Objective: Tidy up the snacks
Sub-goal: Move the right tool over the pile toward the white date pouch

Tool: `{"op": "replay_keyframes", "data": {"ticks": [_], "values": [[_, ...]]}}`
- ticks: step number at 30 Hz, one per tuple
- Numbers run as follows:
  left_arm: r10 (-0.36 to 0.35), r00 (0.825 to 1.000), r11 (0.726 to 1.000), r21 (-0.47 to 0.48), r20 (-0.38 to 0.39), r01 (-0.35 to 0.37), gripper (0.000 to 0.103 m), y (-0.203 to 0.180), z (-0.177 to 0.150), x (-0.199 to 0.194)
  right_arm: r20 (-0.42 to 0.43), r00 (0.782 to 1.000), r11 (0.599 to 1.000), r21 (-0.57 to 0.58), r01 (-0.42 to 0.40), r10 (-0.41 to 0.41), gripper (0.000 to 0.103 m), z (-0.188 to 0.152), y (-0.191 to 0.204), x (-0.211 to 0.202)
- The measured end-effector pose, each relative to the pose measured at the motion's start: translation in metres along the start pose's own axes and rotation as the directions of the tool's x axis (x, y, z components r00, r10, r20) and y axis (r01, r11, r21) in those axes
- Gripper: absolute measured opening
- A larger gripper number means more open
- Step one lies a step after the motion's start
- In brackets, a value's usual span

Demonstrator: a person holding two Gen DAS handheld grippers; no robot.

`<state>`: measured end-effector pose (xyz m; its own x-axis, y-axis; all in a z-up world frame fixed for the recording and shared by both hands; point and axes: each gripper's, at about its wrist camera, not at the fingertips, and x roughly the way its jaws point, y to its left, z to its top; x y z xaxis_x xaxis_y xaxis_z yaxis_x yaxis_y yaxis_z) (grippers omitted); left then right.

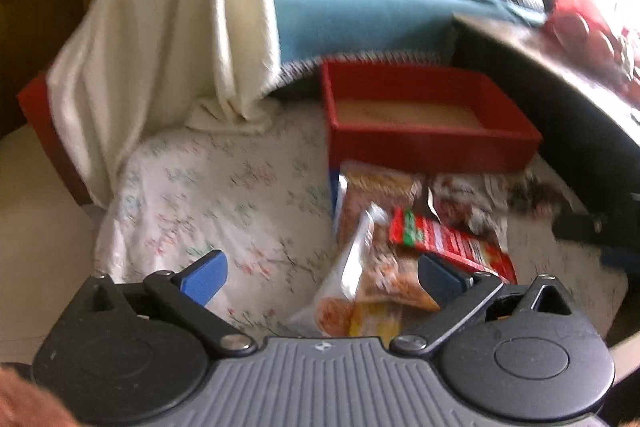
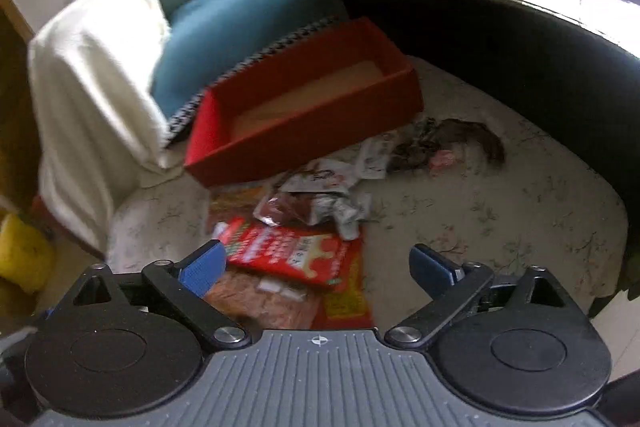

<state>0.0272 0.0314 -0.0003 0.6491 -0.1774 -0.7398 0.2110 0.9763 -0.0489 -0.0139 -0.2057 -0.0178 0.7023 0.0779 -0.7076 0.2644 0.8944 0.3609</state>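
My left gripper (image 1: 320,273) and right gripper (image 2: 316,267) both hang spread apart, holding nothing. Snack packets (image 2: 288,251) lie piled on the floral cushion (image 2: 480,211), just beside the empty red box (image 2: 304,99).

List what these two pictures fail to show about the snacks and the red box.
- Print on the red packet: both views, blurred.
- Packets under it: right wrist view, covered by the packet and the right gripper.
- Orange bag, lower end: left wrist view, hidden behind the left gripper.
- Red box, near inner floor: left wrist view, hidden by its front wall.
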Motion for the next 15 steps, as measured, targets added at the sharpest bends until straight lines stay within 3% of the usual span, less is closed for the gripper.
{"op": "replay_keyframes", "data": {"ticks": [3, 8, 10, 13, 15], "values": [[0.008, 1.000, 0.999, 0.041, 0.001, -0.008, 0.097, -0.006, 0.003, 0.005, 0.089, 0.992, 0.977, -0.186, 0.106, -0.091, 0.103, 0.004, 0.018, 0.002], [-0.024, 1.000, 0.995, 0.097, -0.009, 0.025, 0.097, -0.011, 0.011, 0.014, 0.082, 0.987, 0.887, -0.434, 0.159, -0.137, 0.102, 0.014, 0.033, 0.028], [-0.017, 1.000, 0.994, 0.104, -0.014, 0.018, 0.097, -0.008, 0.015, 0.020, 0.062, 0.990, 0.847, -0.512, 0.140, -0.126, 0.102, 0.018, 0.037, 0.039], [-0.064, 0.996, 0.996, 0.061, -0.057, 0.068, 0.097, 0.002, 0.030, 0.035, -0.015, 0.994, 0.837, -0.541, 0.081, -0.105, 0.098, 0.028, 0.038, 0.058], [-0.074, 0.995, 0.995, 0.065, -0.068, 0.078, 0.097, 0.001, 0.039, 0.044, -0.046, 0.993, 0.807, -0.587, 0.065, -0.113, 0.095, 0.035, 0.041, 0.076]]}}
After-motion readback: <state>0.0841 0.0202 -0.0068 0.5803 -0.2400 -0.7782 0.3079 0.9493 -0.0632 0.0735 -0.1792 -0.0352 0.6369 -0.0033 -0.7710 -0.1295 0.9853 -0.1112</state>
